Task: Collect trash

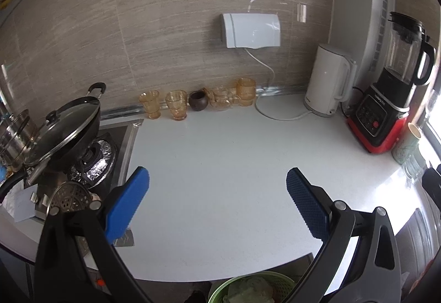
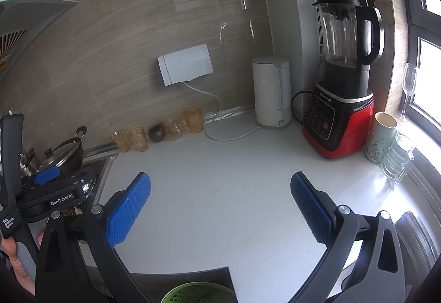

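Observation:
My left gripper (image 1: 217,179) hangs open over the white counter (image 1: 220,159), nothing between its blue pads. My right gripper (image 2: 220,184) is open too, over the same counter (image 2: 220,165), also empty. A green bin (image 1: 253,287) sits below the counter's front edge, holding pale crumpled trash (image 1: 248,286). In the right wrist view only the rim of the green bin (image 2: 193,293) shows at the bottom. The left gripper's body (image 2: 55,192) appears at the left of the right wrist view, held by a hand (image 2: 16,264). No loose trash shows on the counter.
Amber glasses (image 1: 165,104) and a dark cup (image 1: 198,100) line the back wall. A white kettle (image 1: 328,79), its cord, and a red-based blender (image 1: 386,99) stand at the right, with a mug (image 2: 381,137) and stacked glasses by the window. A lidded wok (image 1: 69,132) sits on the stove at left.

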Motion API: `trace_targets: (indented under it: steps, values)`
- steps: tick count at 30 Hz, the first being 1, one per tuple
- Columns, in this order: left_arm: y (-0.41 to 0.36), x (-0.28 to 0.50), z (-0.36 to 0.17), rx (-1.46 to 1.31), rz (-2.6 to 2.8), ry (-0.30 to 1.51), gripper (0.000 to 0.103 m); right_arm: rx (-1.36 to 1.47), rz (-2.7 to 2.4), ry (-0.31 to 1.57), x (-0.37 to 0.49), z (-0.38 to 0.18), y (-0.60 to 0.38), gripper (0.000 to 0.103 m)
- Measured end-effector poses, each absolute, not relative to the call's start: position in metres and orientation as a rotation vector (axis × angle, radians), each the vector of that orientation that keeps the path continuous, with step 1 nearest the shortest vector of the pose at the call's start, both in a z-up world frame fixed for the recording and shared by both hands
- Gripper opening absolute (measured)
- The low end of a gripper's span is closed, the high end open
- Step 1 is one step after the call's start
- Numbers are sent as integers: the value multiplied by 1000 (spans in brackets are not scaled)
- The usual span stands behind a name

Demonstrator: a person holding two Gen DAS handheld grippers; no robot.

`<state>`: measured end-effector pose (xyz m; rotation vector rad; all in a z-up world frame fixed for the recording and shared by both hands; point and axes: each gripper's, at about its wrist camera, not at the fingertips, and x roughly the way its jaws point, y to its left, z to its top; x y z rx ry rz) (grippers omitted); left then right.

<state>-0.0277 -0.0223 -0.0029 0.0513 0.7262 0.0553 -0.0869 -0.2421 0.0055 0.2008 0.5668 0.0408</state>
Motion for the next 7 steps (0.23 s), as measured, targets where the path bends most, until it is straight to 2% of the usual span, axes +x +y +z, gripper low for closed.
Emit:
trace_targets:
  steps: [7]
  values:
    - [-22, -28, -5, 52, 53, 733, 95, 202, 39, 565, -88, 6, -240, 101]
